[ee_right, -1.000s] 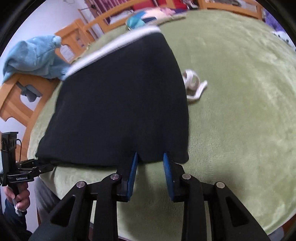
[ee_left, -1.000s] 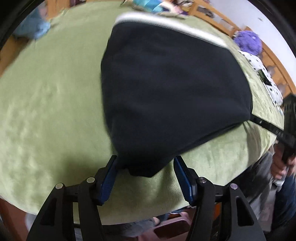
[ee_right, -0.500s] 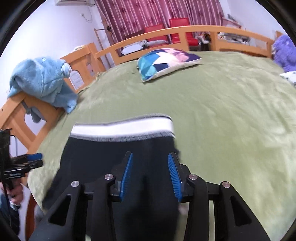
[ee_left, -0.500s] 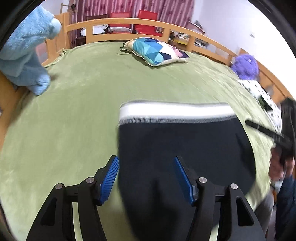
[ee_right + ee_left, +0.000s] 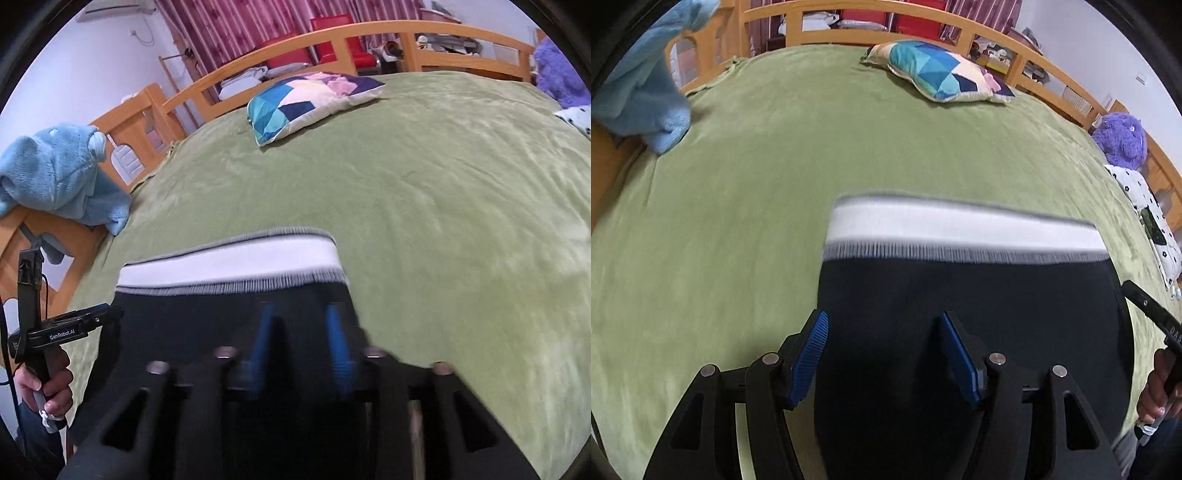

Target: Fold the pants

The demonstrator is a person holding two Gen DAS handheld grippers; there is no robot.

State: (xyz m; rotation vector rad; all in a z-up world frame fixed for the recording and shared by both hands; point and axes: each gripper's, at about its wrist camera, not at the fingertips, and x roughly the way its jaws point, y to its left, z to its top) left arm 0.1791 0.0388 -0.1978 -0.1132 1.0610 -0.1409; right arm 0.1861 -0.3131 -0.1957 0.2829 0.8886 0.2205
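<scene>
The black pants (image 5: 960, 314) with a white and grey waistband (image 5: 960, 229) lie folded on the green blanket (image 5: 738, 184), waistband at the far side. My left gripper (image 5: 882, 354) is open, its blue pads spread over the near left part of the pants. My right gripper (image 5: 299, 343) is open and blurred by motion, over the near right part of the pants (image 5: 221, 317). Neither holds the fabric. The near edge of the pants is hidden under the grippers.
A patchwork pillow (image 5: 942, 70) lies at the far side of the bed. A light blue plush garment (image 5: 55, 173) hangs over the wooden bed rail (image 5: 147, 107) on the left. A purple plush toy (image 5: 1119, 136) and a dotted cloth (image 5: 1145, 206) are at the right.
Both grippers have tilted up and come over the pants from the near edge. The view changed from looking down on the pants to looking across the bed.
</scene>
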